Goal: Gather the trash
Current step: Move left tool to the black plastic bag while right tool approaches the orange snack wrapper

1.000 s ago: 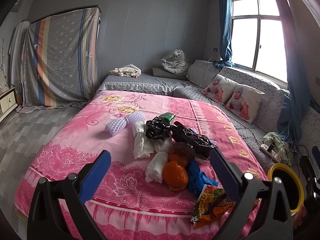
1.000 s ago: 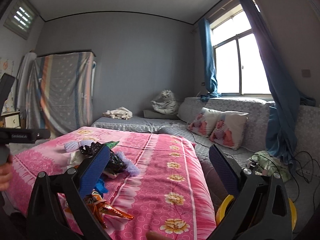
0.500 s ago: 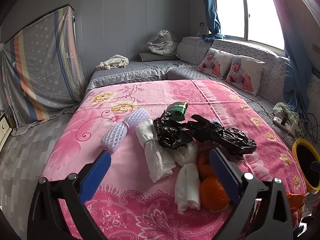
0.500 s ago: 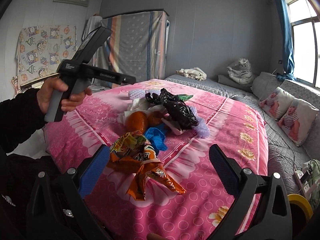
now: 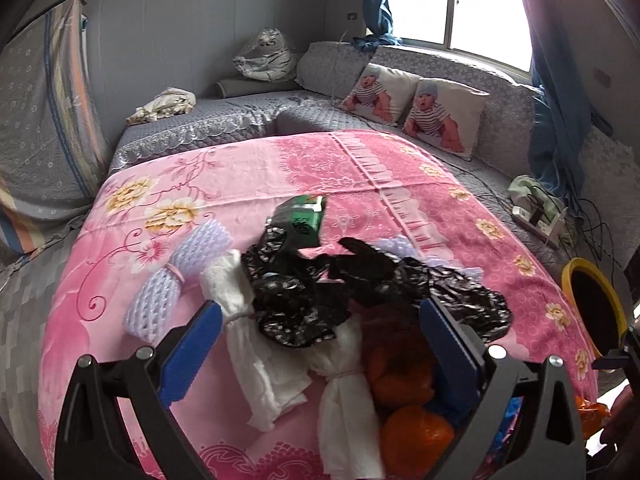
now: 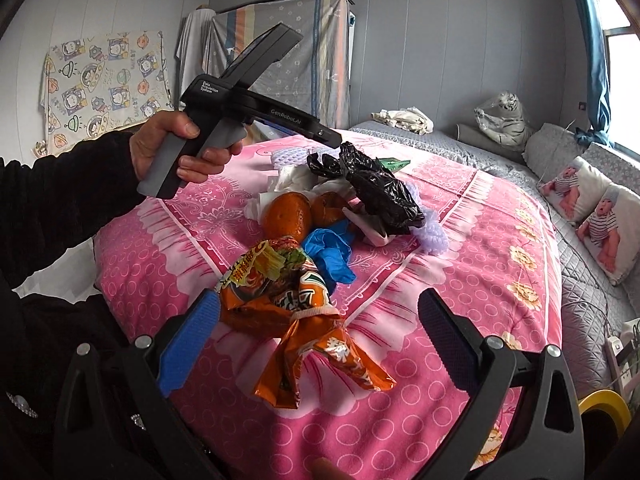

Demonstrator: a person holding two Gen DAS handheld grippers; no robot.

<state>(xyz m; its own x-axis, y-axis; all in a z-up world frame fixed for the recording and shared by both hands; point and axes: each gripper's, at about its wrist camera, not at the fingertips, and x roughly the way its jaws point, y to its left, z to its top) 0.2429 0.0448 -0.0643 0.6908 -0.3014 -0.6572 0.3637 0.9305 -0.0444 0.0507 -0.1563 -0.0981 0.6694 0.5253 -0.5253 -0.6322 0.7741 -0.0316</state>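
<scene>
A heap of trash lies on the pink bedspread [image 5: 304, 168]: black plastic bags [image 5: 360, 288], white tissue bundles [image 5: 260, 356], a green carton [image 5: 304, 216], white foam netting [image 5: 176, 276] and orange peels [image 5: 416, 436]. My left gripper [image 5: 320, 344] is open, its jaws hanging wide over the tissue and black bags. In the right wrist view an orange snack wrapper [image 6: 296, 312] lies closest, with a blue glove [image 6: 328, 252] and the black bags [image 6: 376, 192] behind it. My right gripper [image 6: 320, 336] is open, just above the wrapper. The left gripper's body [image 6: 248, 112] shows there too, held in a hand.
A yellow-rimmed bin [image 5: 592, 312] stands on the floor right of the bed; its rim shows in the right wrist view [image 6: 600, 404]. Grey sofa with baby-print pillows [image 5: 416, 100] runs along the window wall. A power strip and cables [image 5: 540, 216] lie by the sofa.
Both grippers have come in closer over the bed. The left one now hangs over the tissue and black bags; the right one has swung left and down toward the orange wrapper. Both stayed open.
</scene>
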